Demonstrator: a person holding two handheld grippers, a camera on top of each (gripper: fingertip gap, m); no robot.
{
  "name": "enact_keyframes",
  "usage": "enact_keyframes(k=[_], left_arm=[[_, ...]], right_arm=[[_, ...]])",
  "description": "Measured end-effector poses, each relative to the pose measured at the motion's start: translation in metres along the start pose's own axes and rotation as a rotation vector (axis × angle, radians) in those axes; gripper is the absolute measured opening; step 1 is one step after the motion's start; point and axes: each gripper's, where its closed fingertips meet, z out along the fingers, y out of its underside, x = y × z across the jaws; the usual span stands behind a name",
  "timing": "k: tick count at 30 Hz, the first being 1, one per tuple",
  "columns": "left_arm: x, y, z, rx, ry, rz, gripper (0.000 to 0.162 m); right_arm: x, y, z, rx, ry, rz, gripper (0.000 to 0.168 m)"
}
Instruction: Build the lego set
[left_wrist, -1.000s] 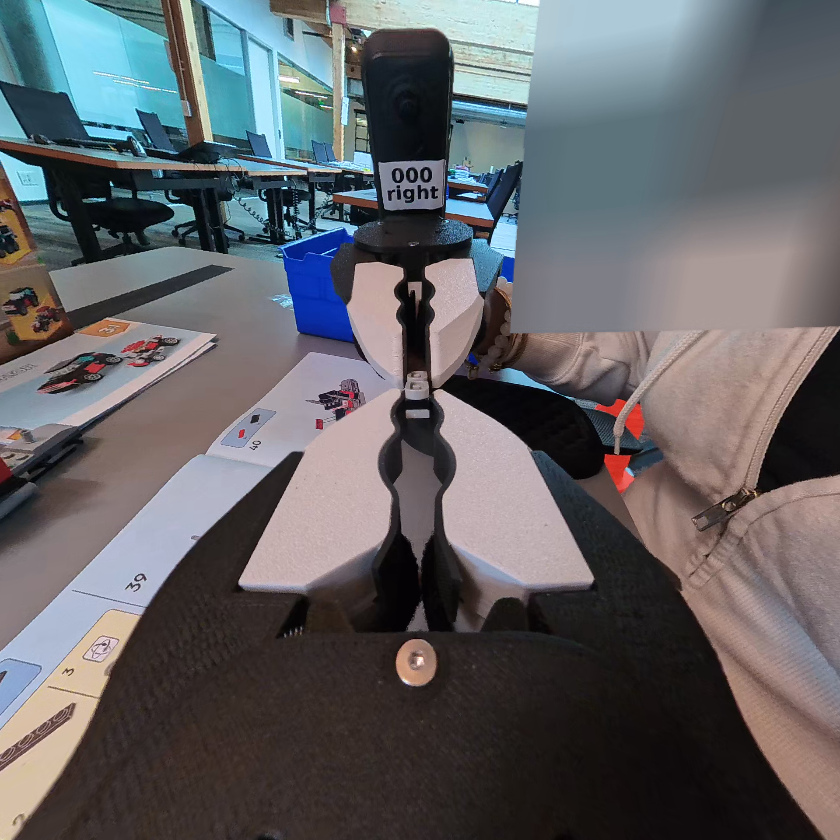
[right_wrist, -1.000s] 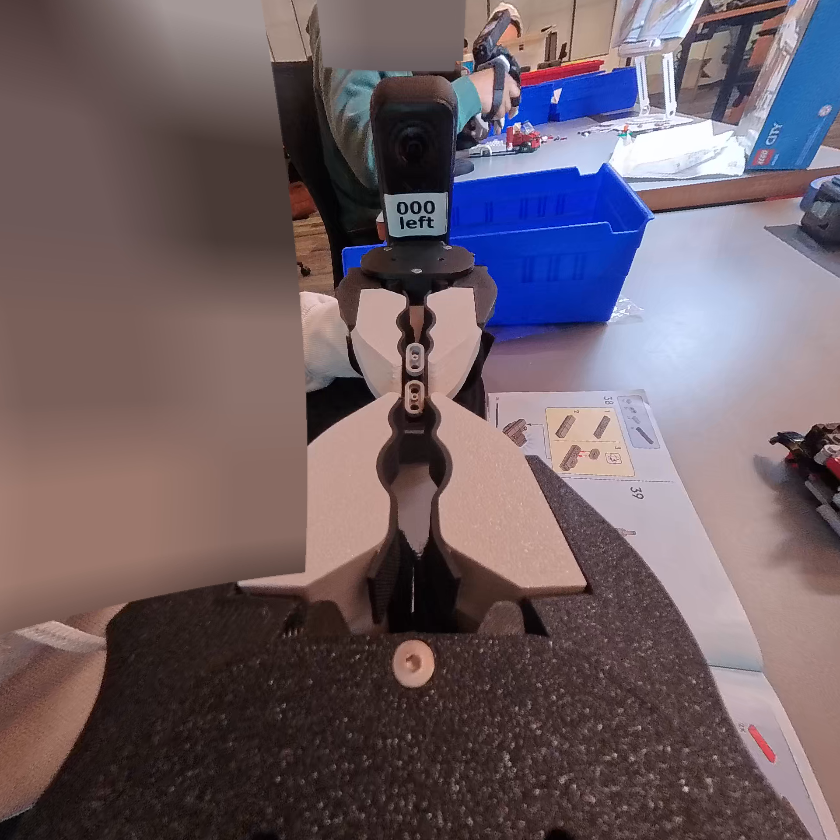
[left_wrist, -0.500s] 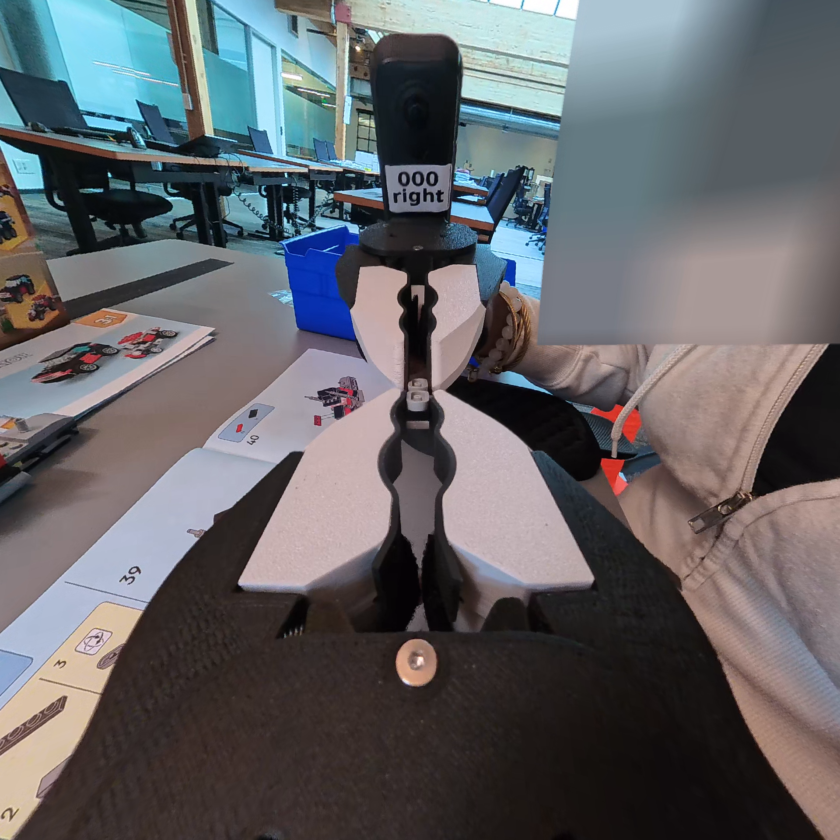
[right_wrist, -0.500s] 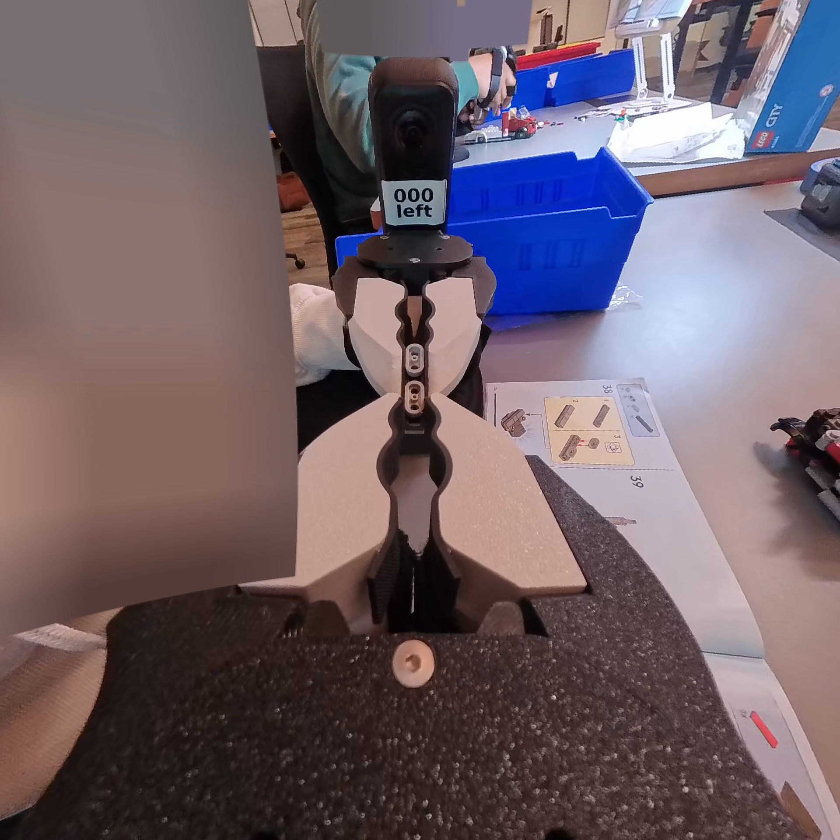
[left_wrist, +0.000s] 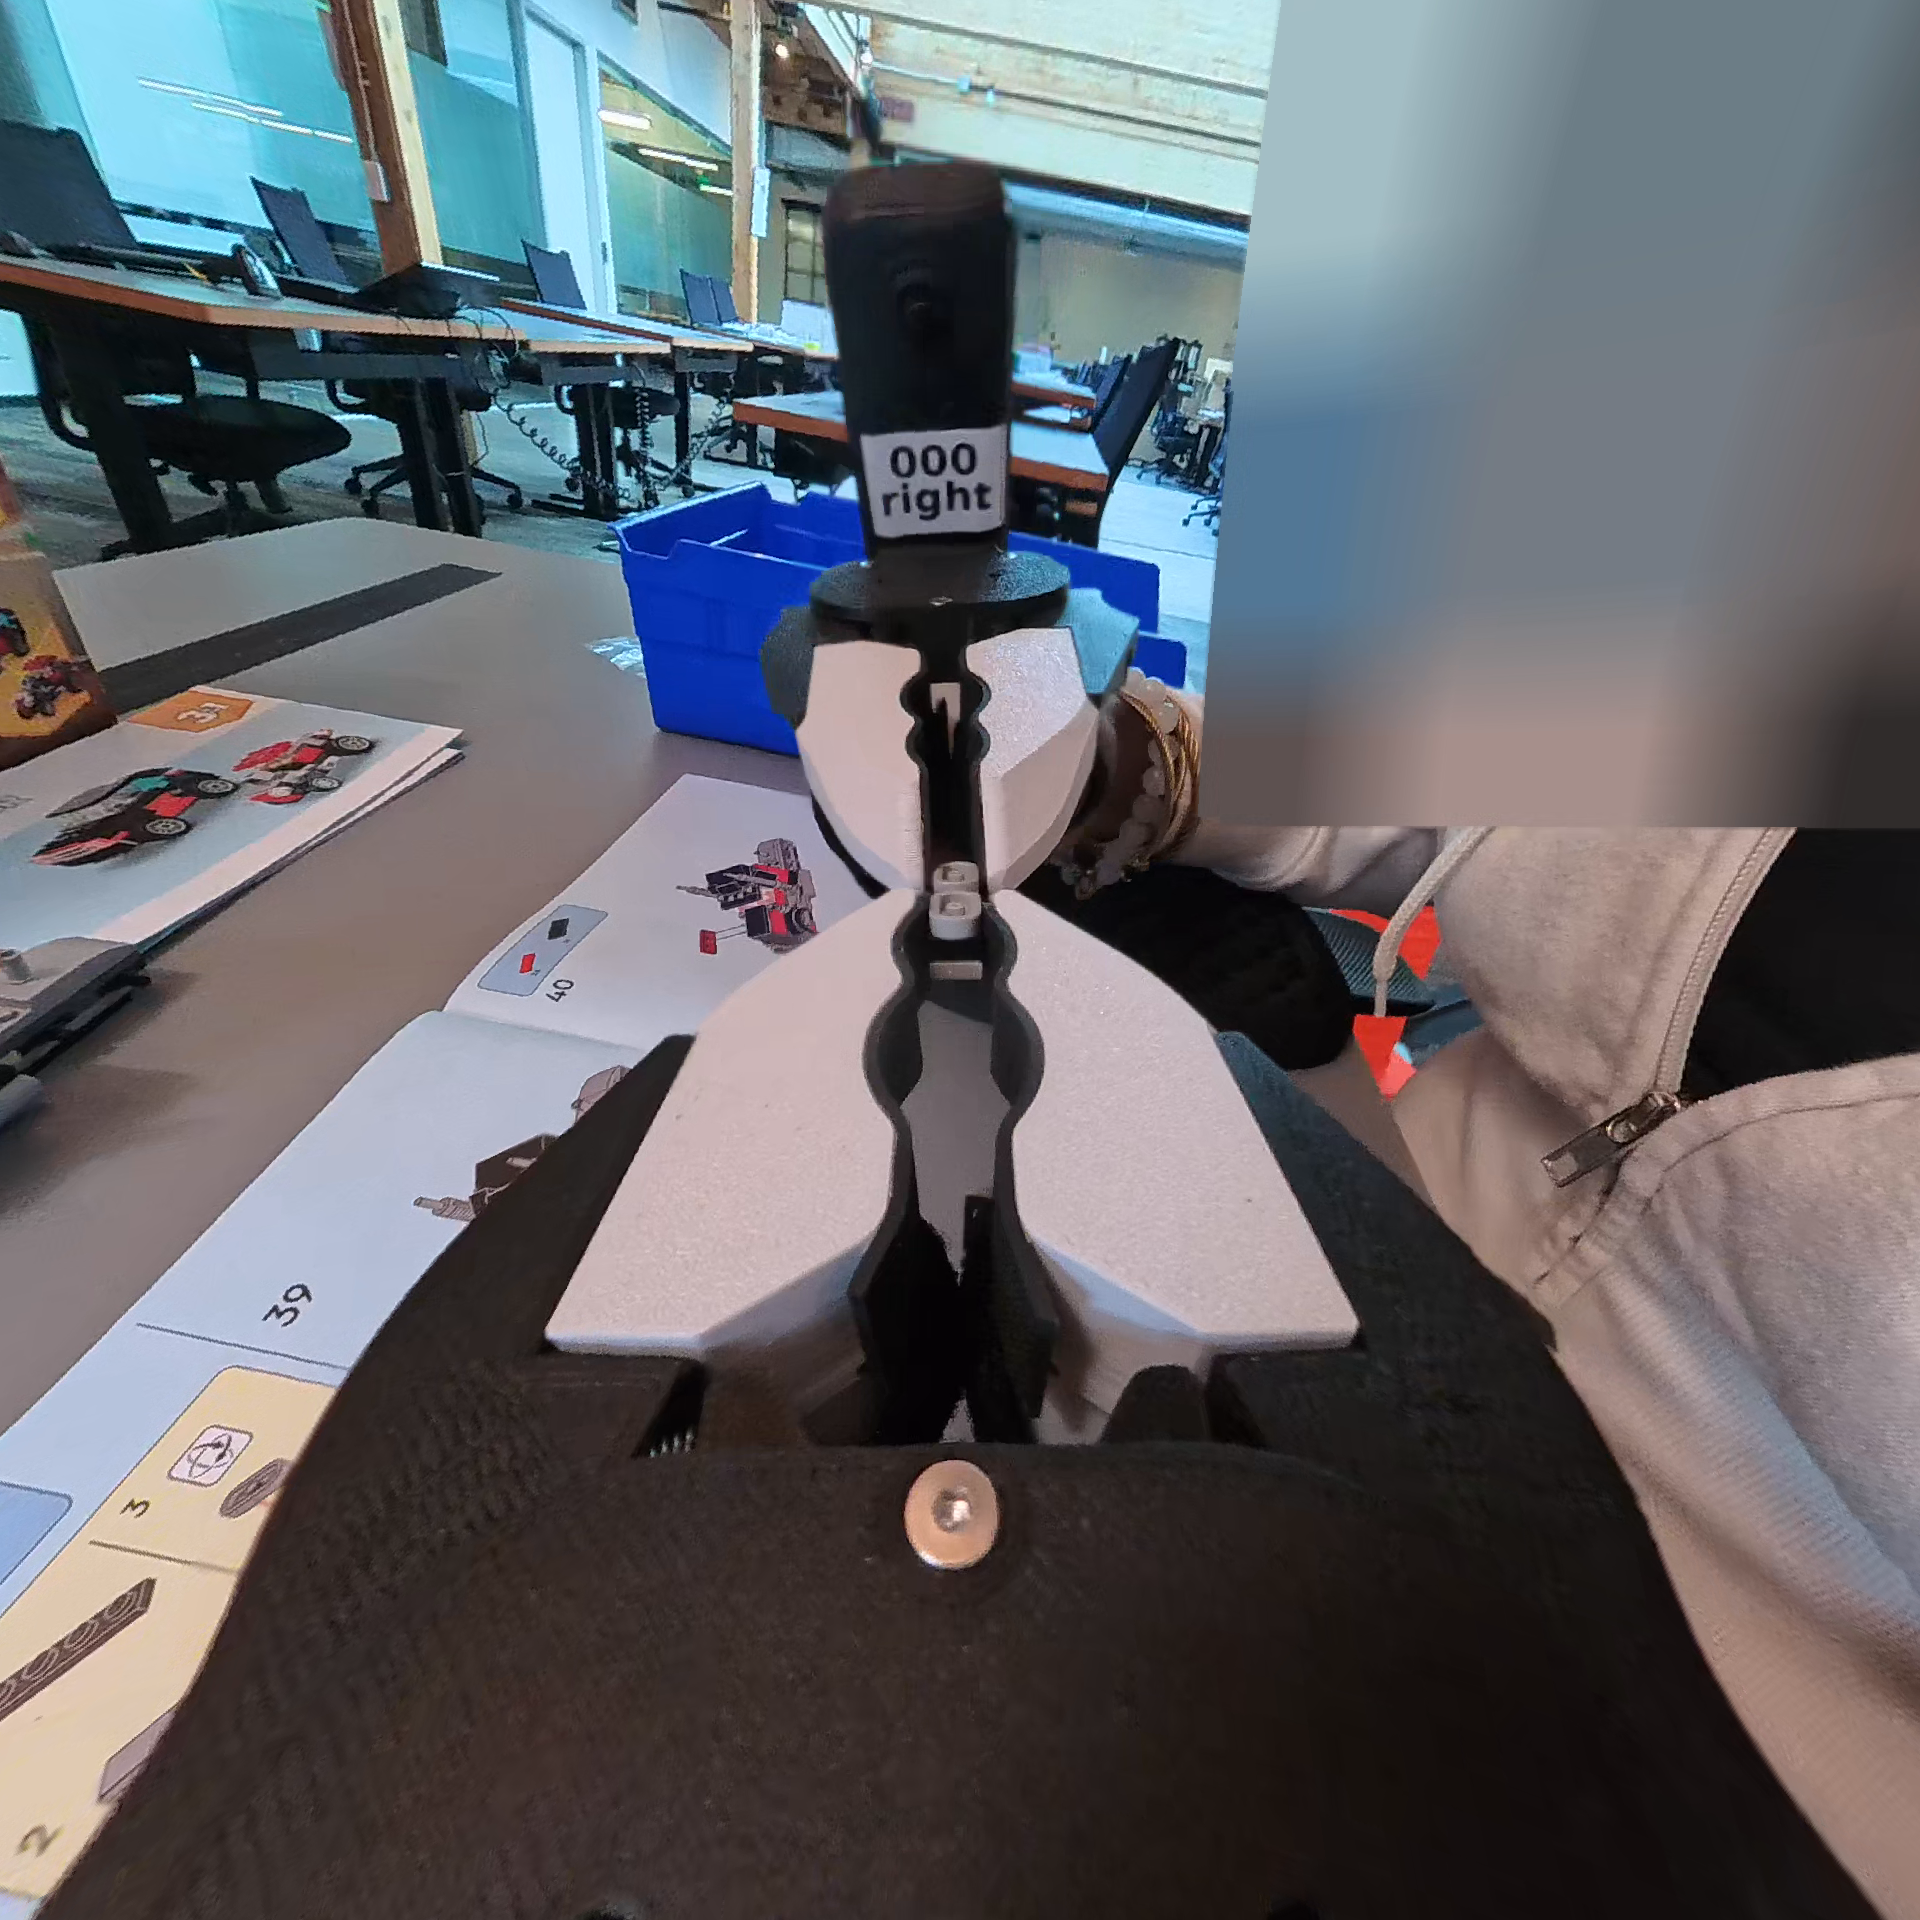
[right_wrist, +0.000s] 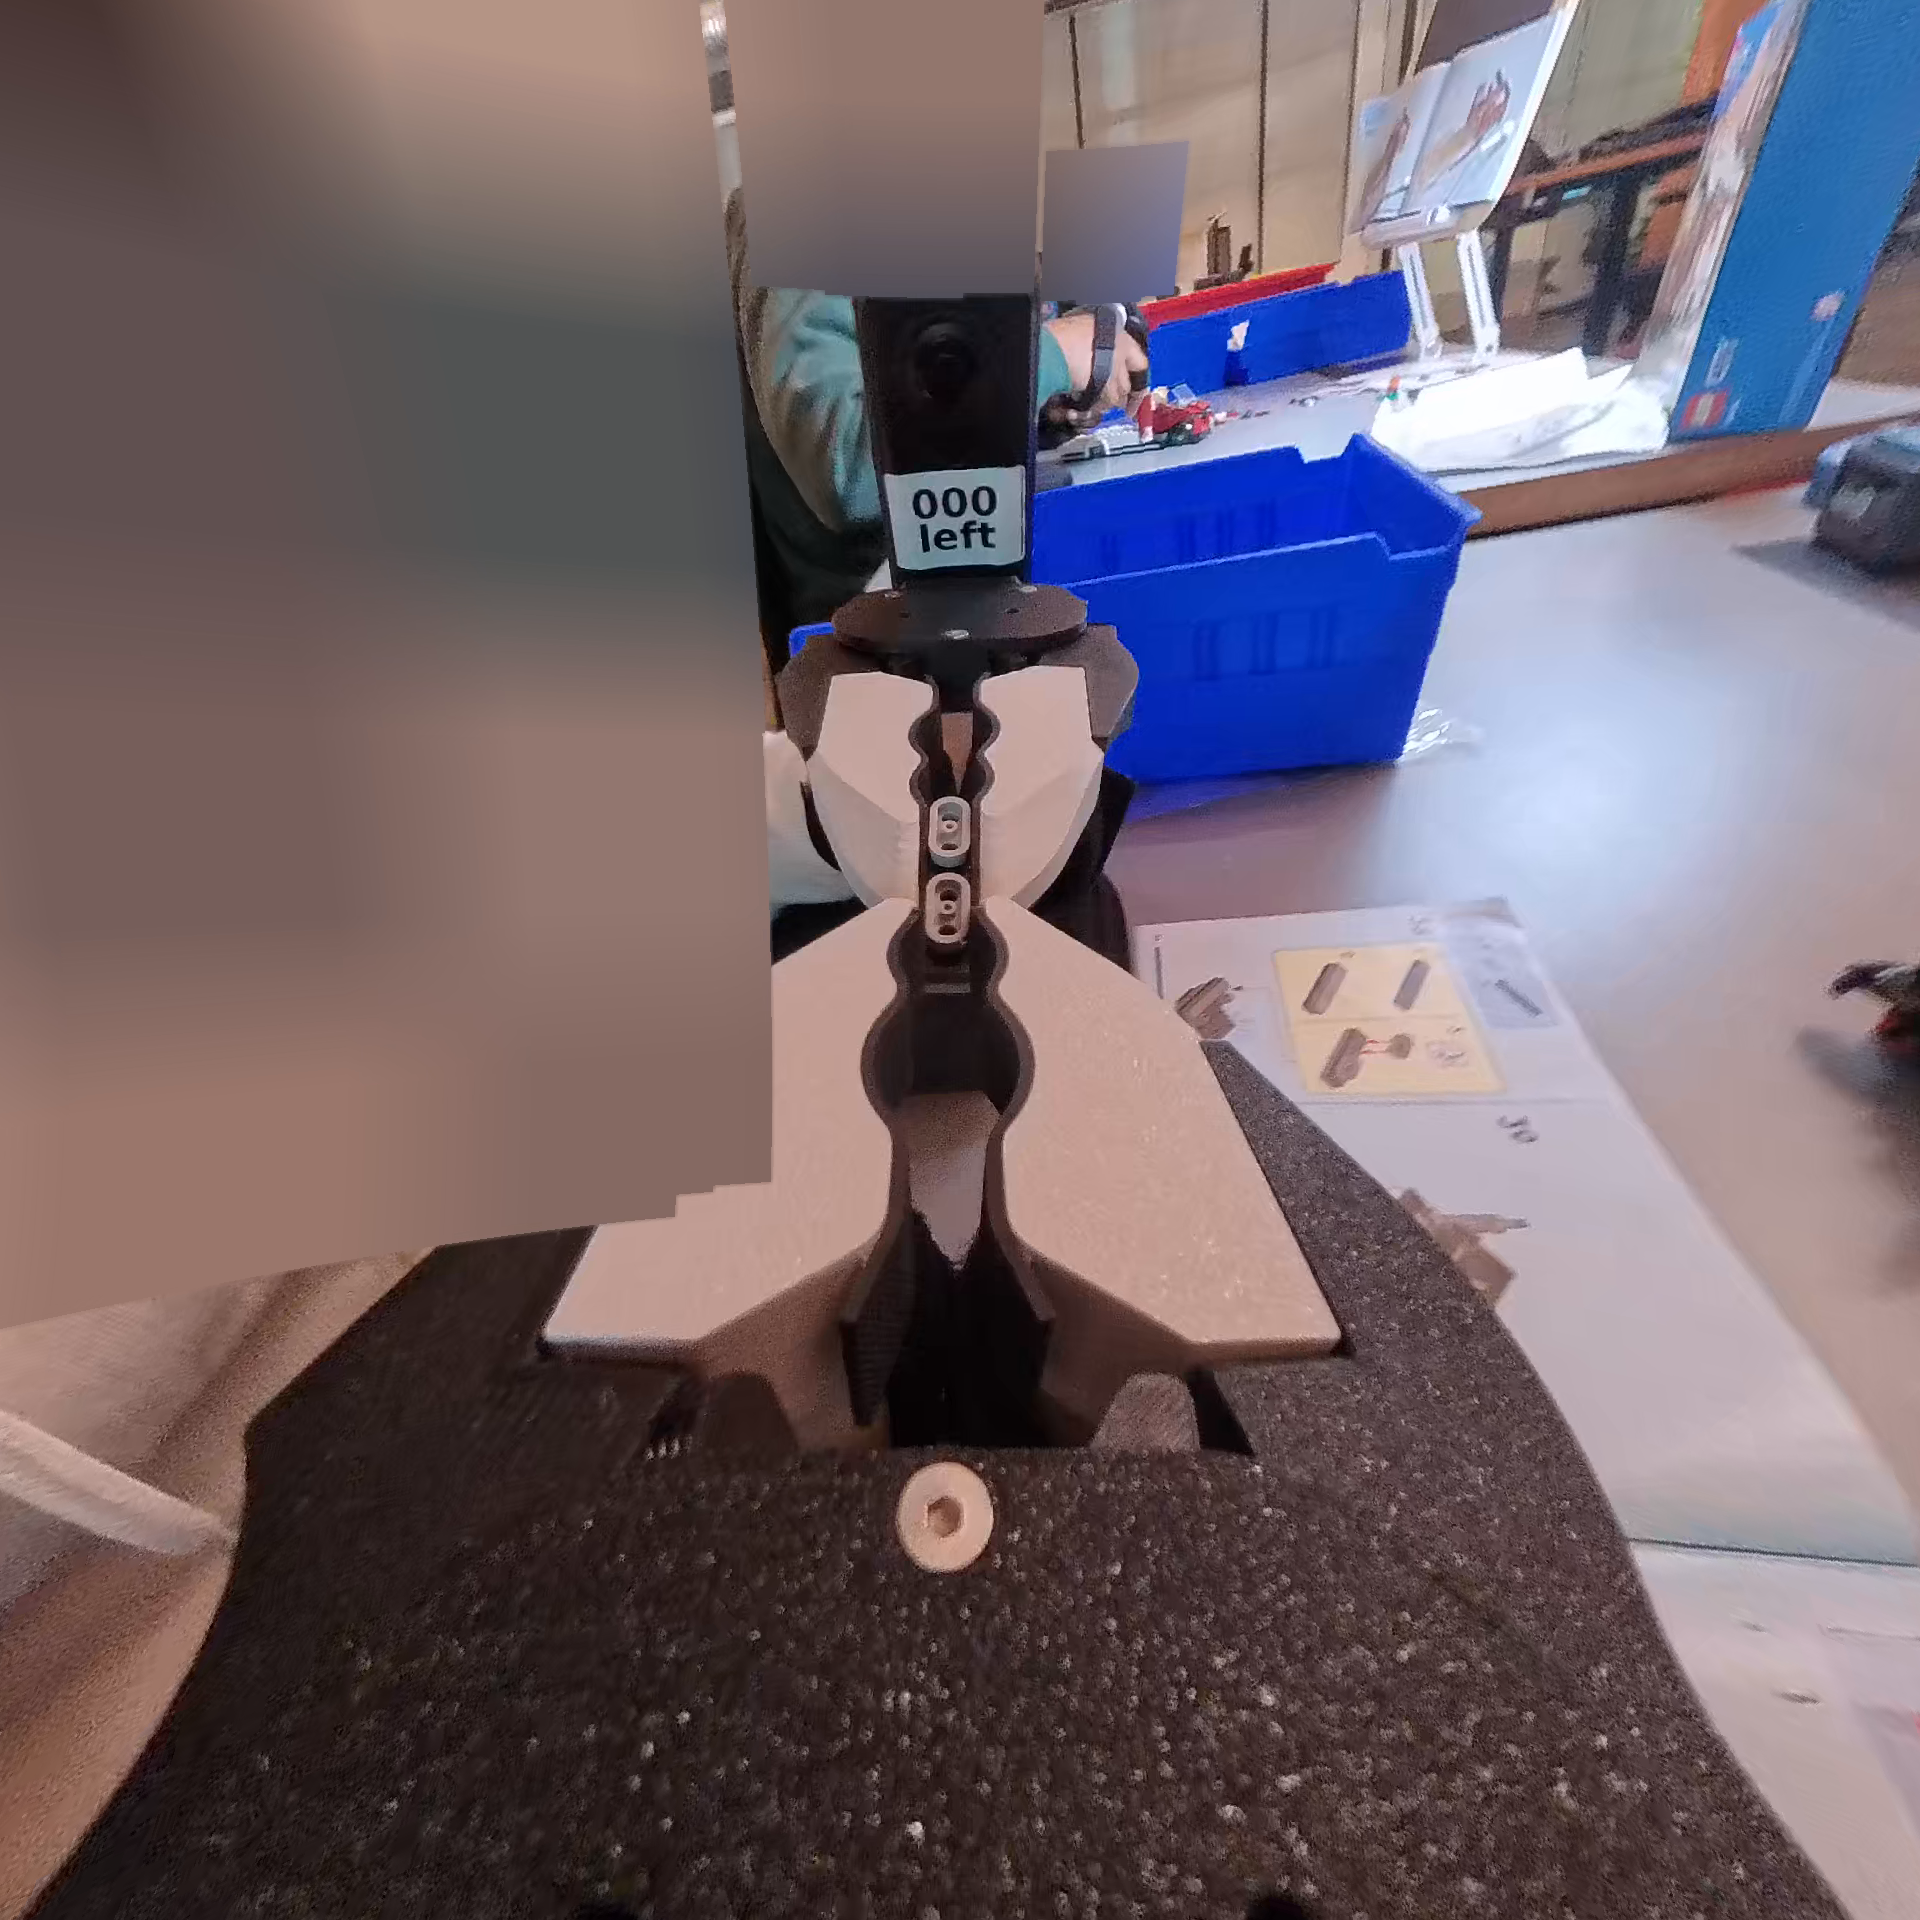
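Two tools meet tip to tip above the desk, each pinching a small grey brick.

The left tool (left_wrist: 954, 930) is closed on a grey brick (left_wrist: 954, 916); the right tool (right_wrist: 948, 920) is closed on a second grey brick (right_wrist: 948, 910). The bricks sit just beside each other between the facing tips, raised above the open instruction booklet (left_wrist: 644, 935) on the desk (left_wrist: 416, 644). A blue bin (right_wrist: 1247, 634) stands toward the far edge.
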Motion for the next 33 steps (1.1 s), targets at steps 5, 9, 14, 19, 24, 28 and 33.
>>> enact_keyframes(k=[5,9,14,19,24,28,33], left_arm=[[-0.002,0.011,0.003,-0.078,-0.017,0.007,0.008],[-0.006,0.016,0.004,-0.109,-0.031,-0.009,0.008],[-0.004,0.002,-0.003,-0.004,-0.022,0.013,0.008],[-0.001,-0.005,-0.007,0.049,-0.010,0.034,0.008],[0.002,-0.007,-0.006,0.060,-0.001,0.054,0.008],[0.004,-0.010,-0.007,0.081,0.000,0.074,0.008],[0.006,-0.011,-0.007,0.086,0.011,0.081,0.008]], right_arm=[[0.003,0.012,-0.002,-0.127,0.055,-0.096,0.008],[0.001,0.006,-0.004,-0.319,0.177,-0.462,0.008],[0.004,-0.012,-0.016,-0.115,0.087,-0.109,0.008],[0.002,-0.018,-0.015,-0.082,0.056,-0.023,0.008],[-0.004,-0.014,-0.002,-0.179,0.035,-0.044,0.008],[-0.004,-0.010,0.002,-0.239,0.043,-0.060,0.008],[-0.007,-0.010,0.002,-0.282,0.031,-0.074,0.008]])
